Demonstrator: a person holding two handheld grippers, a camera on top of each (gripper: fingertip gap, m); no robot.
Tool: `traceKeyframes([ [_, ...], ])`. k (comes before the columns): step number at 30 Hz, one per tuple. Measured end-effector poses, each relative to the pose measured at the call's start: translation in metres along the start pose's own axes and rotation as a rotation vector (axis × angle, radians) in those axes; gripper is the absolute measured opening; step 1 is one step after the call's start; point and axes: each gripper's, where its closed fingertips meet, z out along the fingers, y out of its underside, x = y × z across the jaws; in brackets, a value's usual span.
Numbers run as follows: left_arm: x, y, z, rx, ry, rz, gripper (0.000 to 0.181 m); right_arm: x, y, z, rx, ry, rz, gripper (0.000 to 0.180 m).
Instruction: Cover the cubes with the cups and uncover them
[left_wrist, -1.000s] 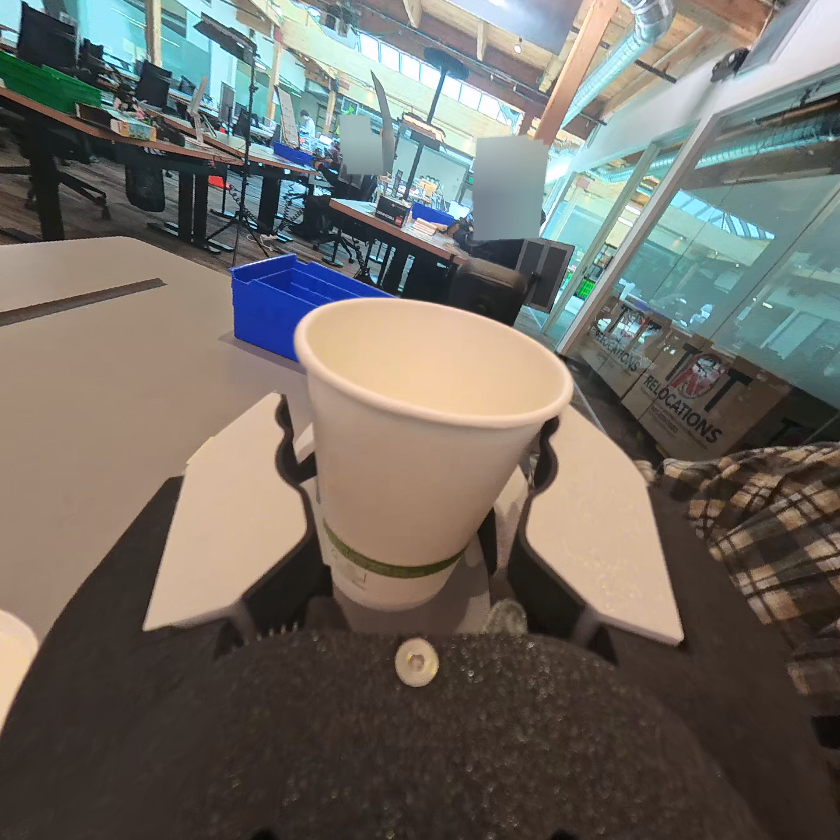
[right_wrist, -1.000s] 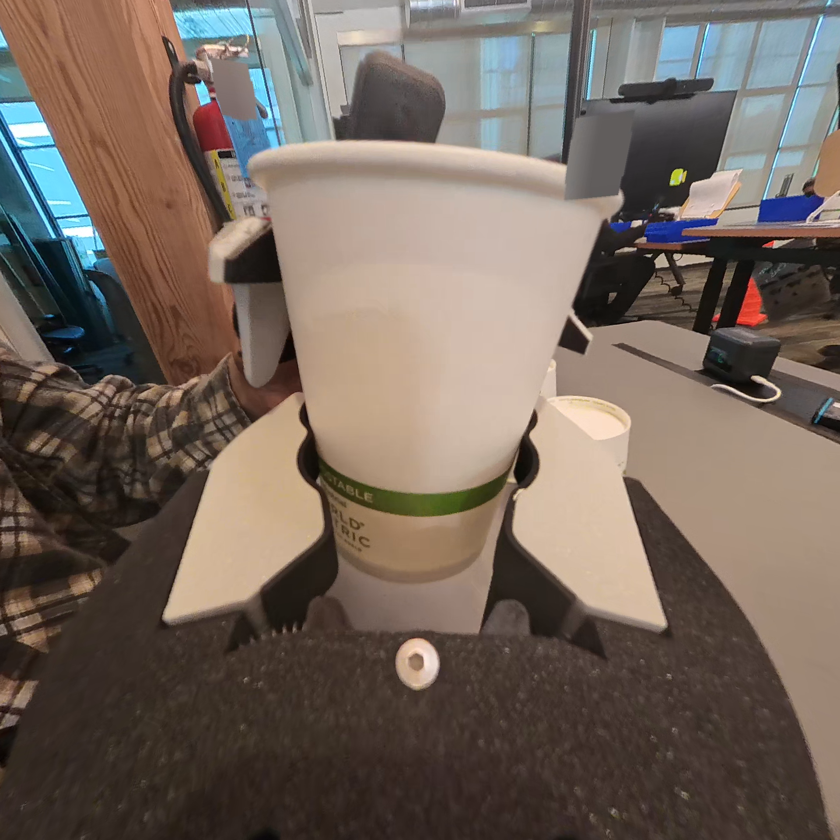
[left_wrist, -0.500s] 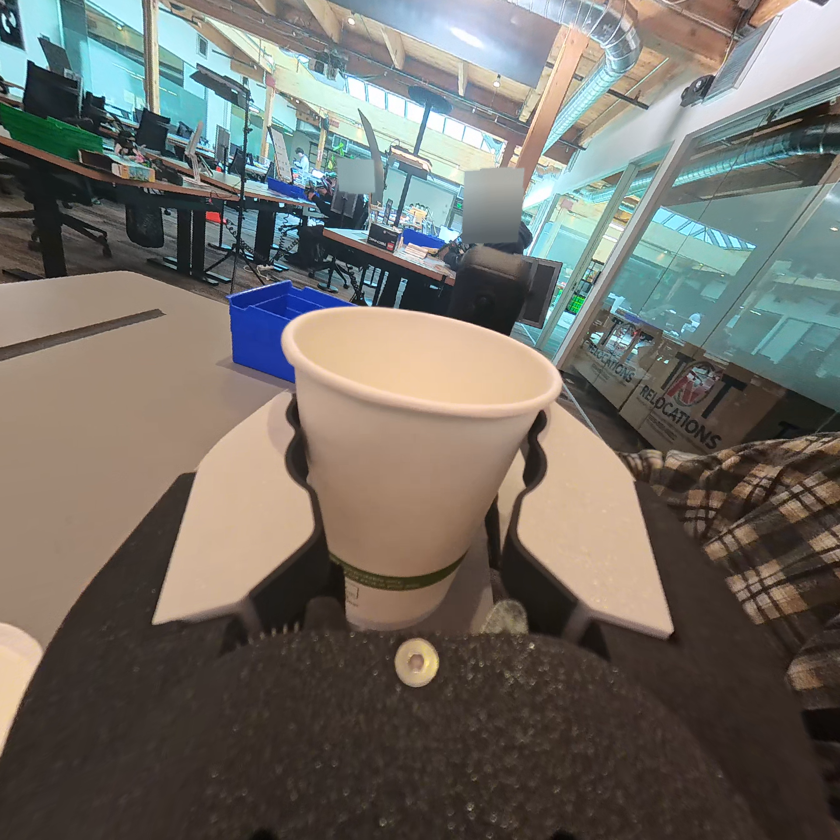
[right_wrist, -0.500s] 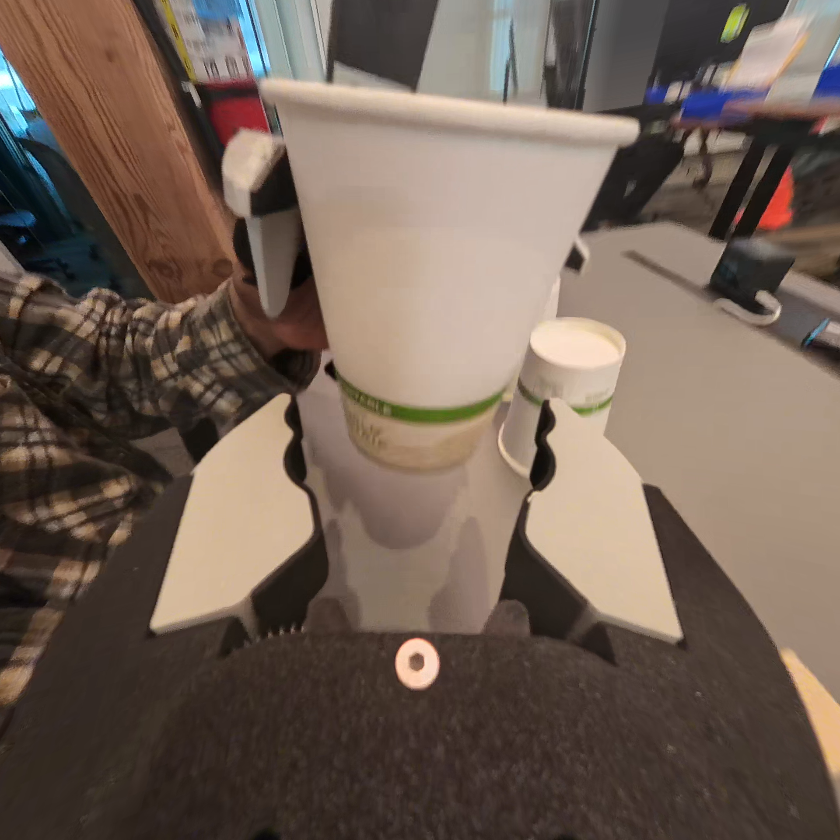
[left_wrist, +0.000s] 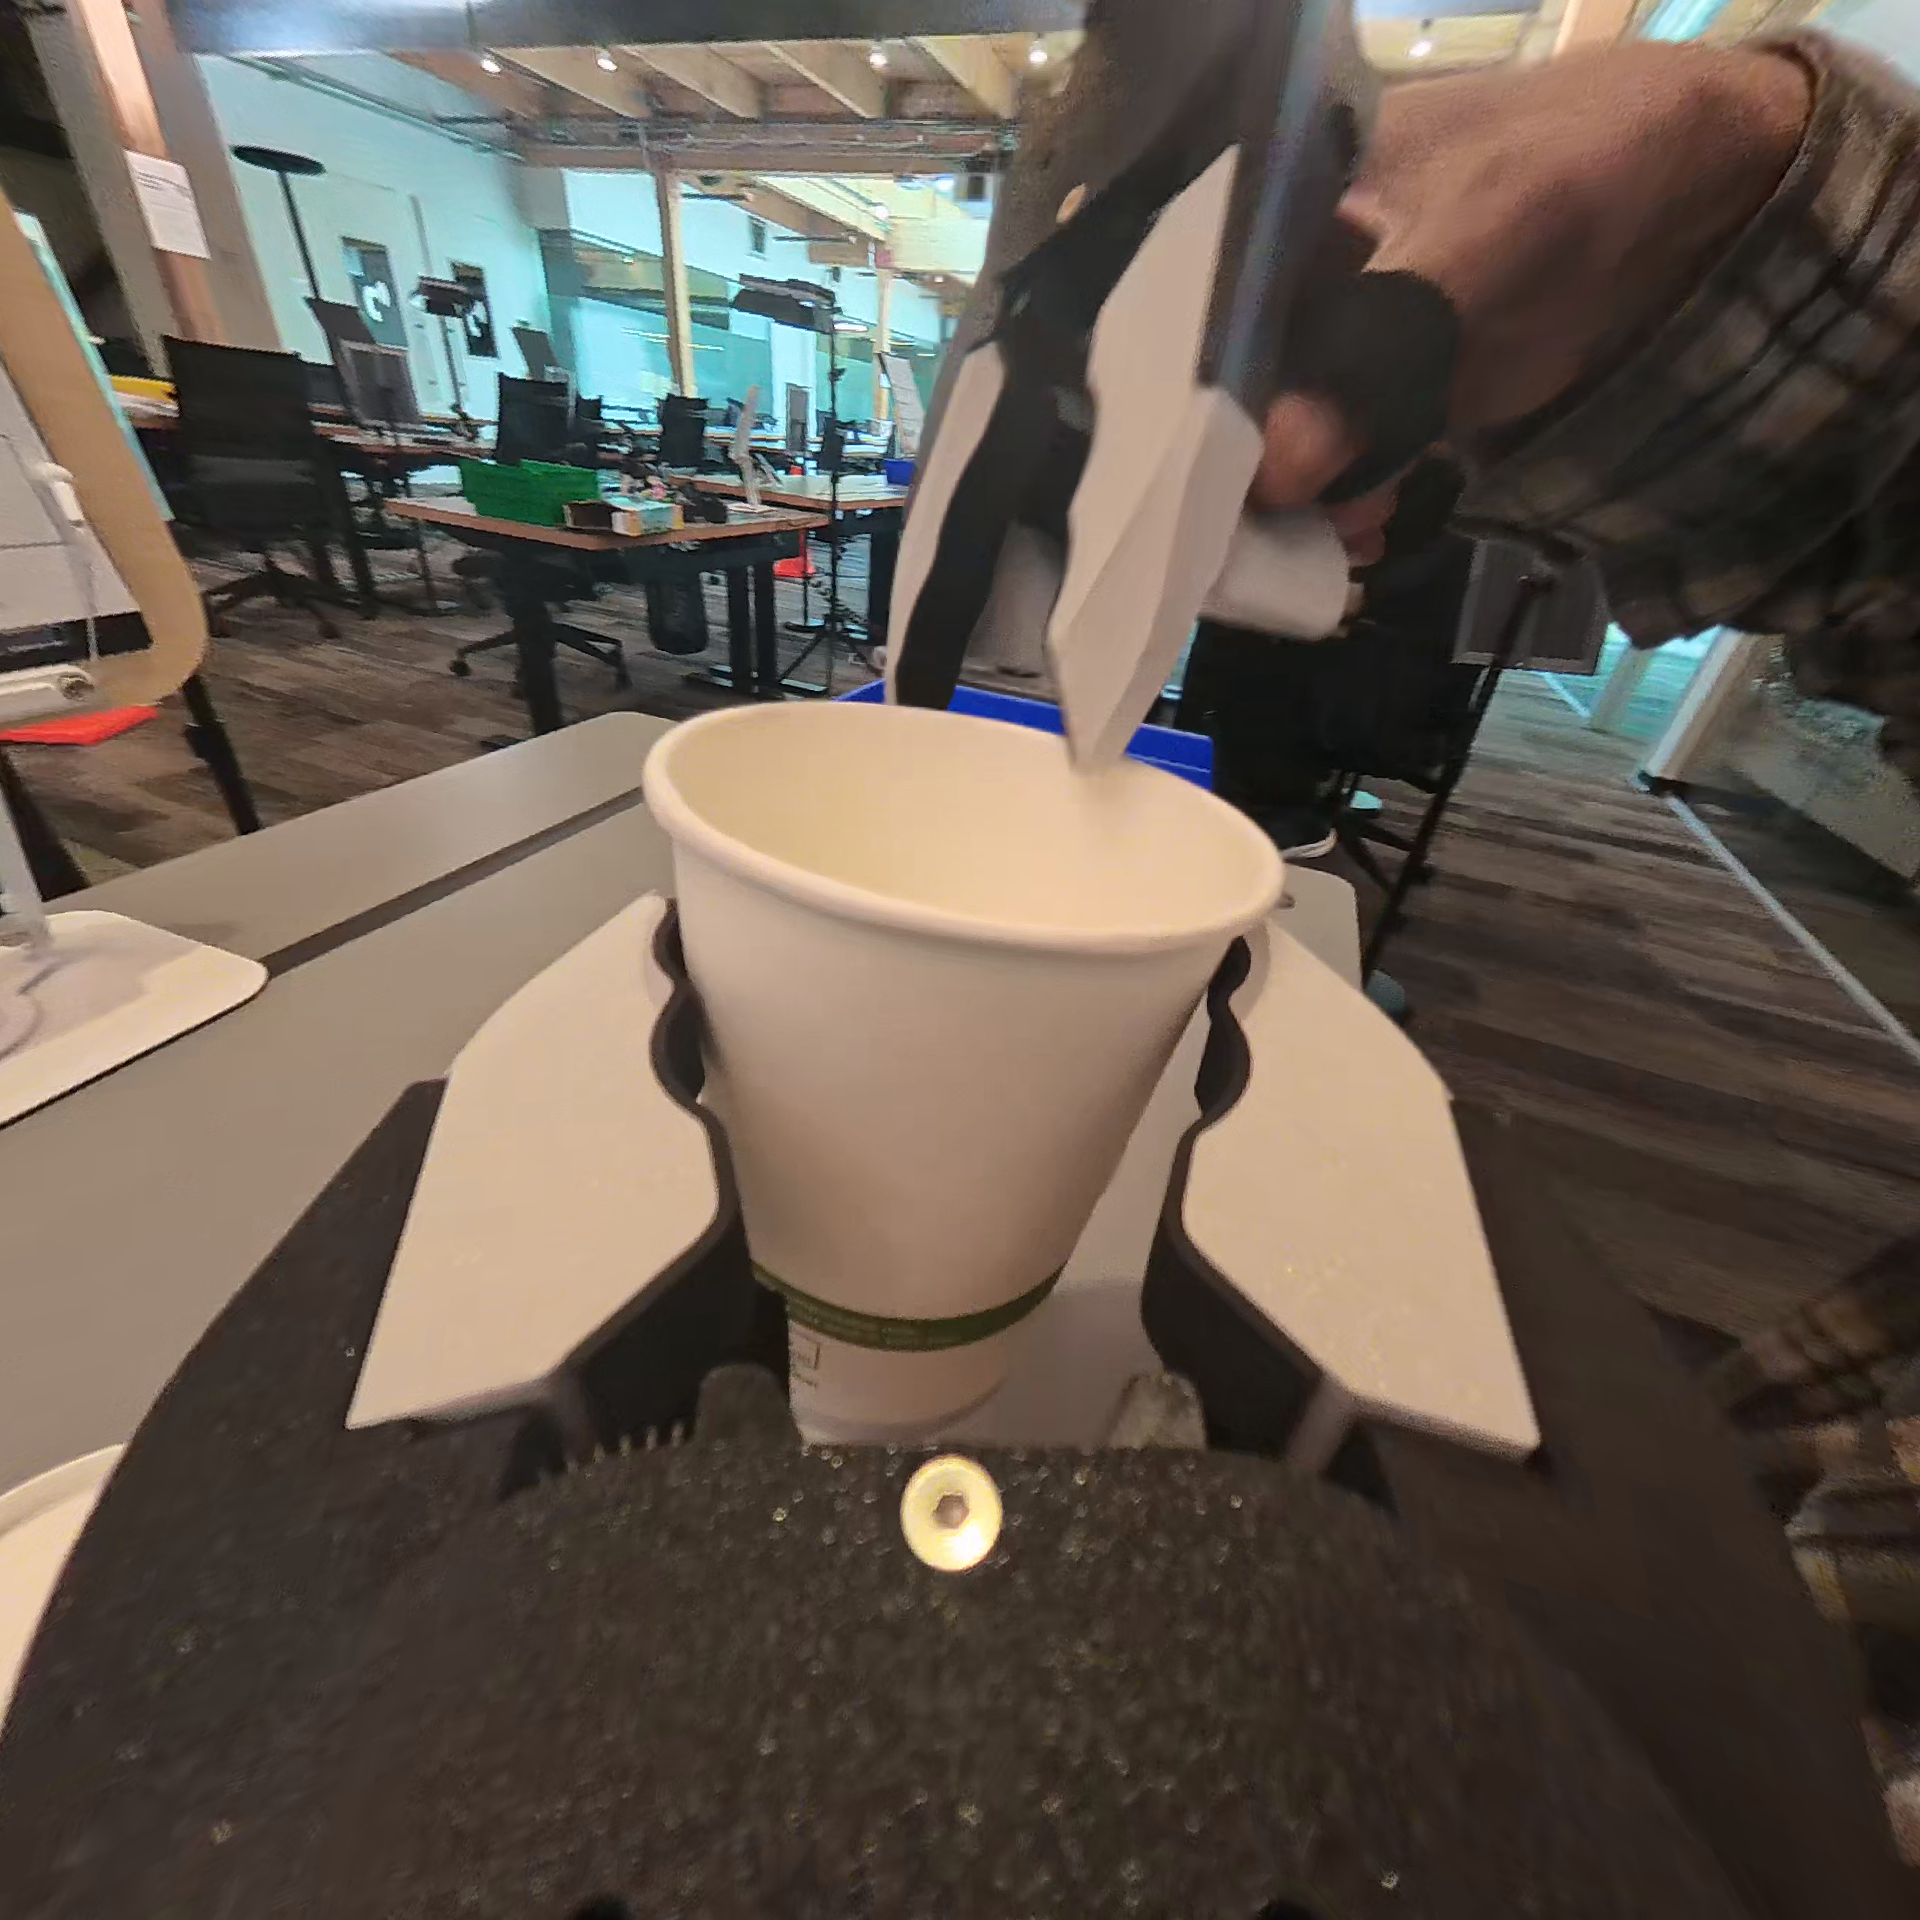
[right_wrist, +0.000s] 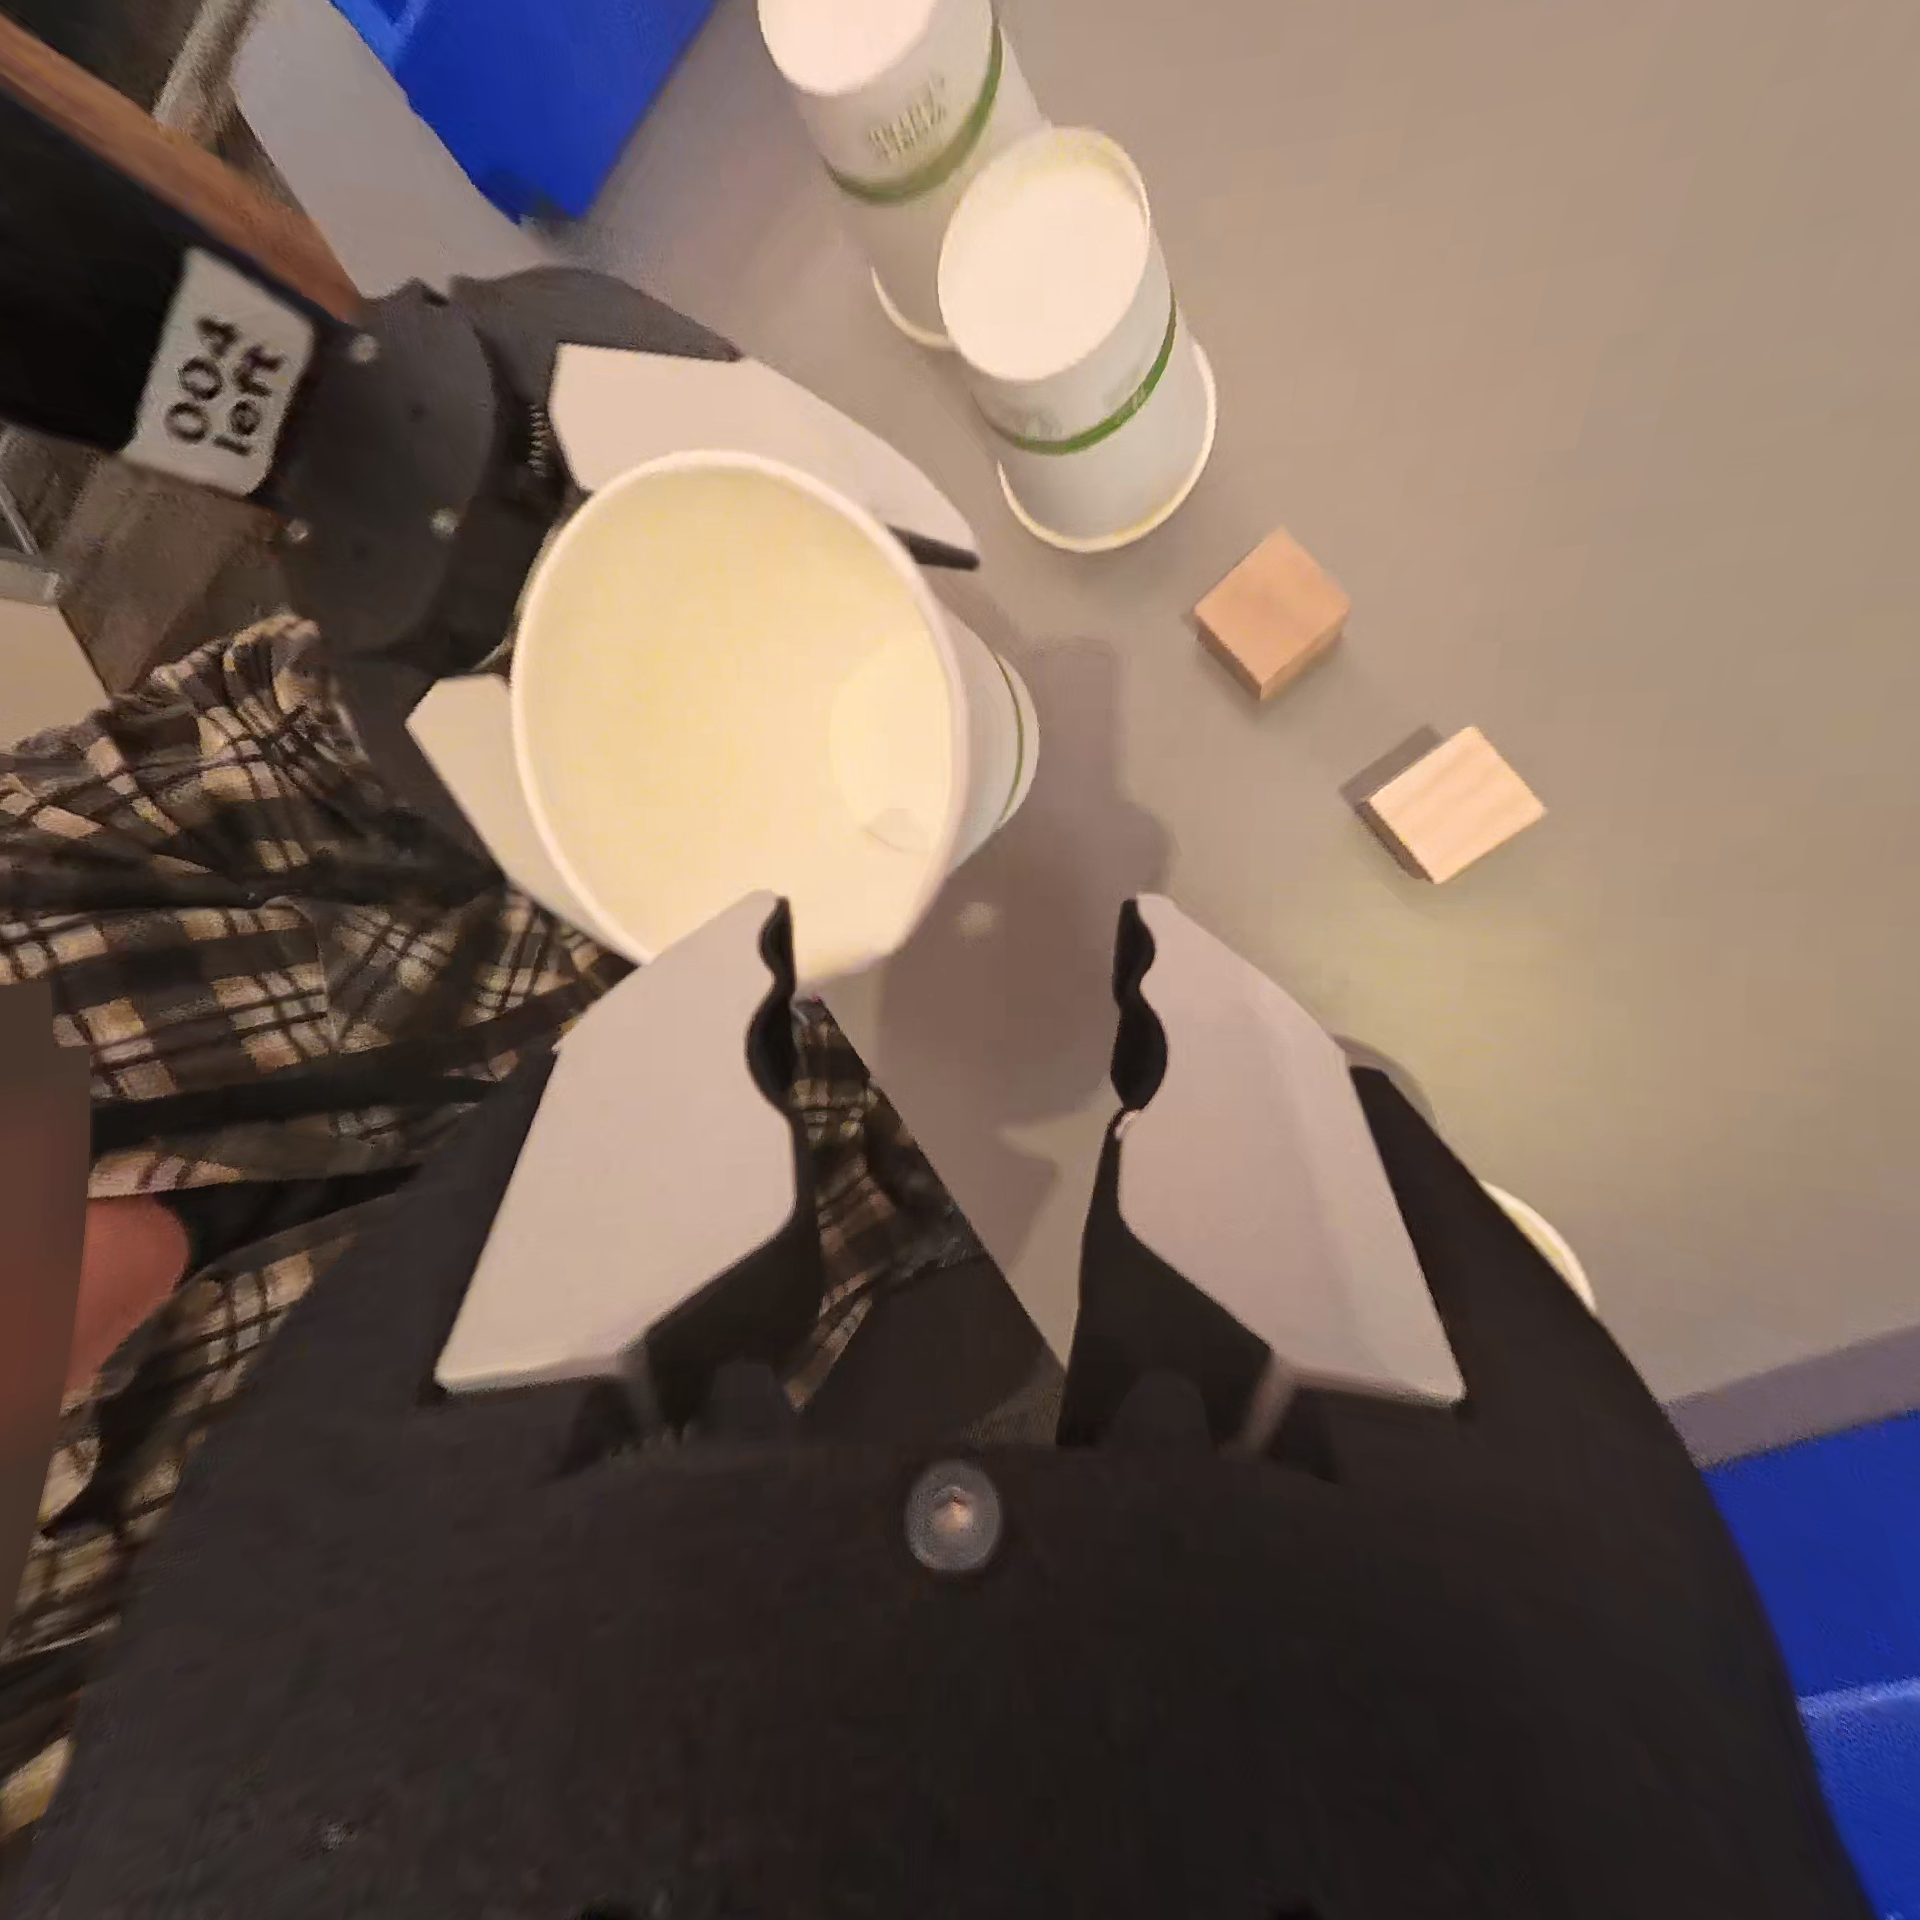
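My left gripper (left_wrist: 956, 935) is shut on an upright white paper cup (left_wrist: 935, 1039) with a green band, mouth up, above the grey table (right_wrist: 1558, 416). My right gripper (right_wrist: 951, 925) is open and empty. It points down just above that cup (right_wrist: 707, 707), and its fingertips hang over the cup's far rim in the left wrist view (left_wrist: 1003, 717). Two wooden cubes (right_wrist: 1273, 613) (right_wrist: 1449, 800) lie bare on the table to the right of the cup. Two more cups (right_wrist: 1081, 343) (right_wrist: 904, 94) stand upside down beyond them.
A blue bin (right_wrist: 520, 83) sits at the table's far side. Another blue surface (right_wrist: 1818, 1558) shows at the near right. Part of a further cup (right_wrist: 1538, 1247) peeks from behind my right finger. A white stand base (left_wrist: 104, 997) is on the left. A plaid sleeve (right_wrist: 208, 831) is close by.
My right gripper has let go of the cup, opened, risen and tipped down to look at the table. My left gripper has kept the cup and swung round.
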Motion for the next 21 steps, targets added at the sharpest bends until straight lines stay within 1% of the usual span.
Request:
traceKeyframes([
  [2,0.002,0.001,0.003,-0.014,-0.029,0.029,0.094,-0.001,0.001,0.015,-0.085,-0.014,0.027,0.048],
  [4,0.002,0.004,0.005,-0.041,-0.068,0.073,0.095,-0.005,0.004,0.028,-0.152,-0.05,0.058,0.02],
  [6,0.005,0.003,0.003,-0.038,-0.084,0.106,0.095,0.001,0.008,0.033,-0.198,-0.026,0.054,0.002],
  [9,0.009,0.004,-0.001,-0.047,-0.081,0.121,0.099,0.0,0.008,0.027,-0.202,-0.052,0.081,0.001],
  [14,0.012,0.003,-0.014,-0.052,-0.035,0.019,0.106,0.025,0.013,-0.01,-0.187,0.045,0.075,0.001],
  [17,0.01,-0.001,-0.028,-0.048,-0.005,-0.042,0.106,0.057,0.033,-0.038,-0.217,0.152,0.105,0.001],
  [21,0.004,-0.007,-0.053,-0.035,-0.002,-0.045,0.102,0.101,0.072,-0.065,-0.28,0.259,0.181,0.001],
])
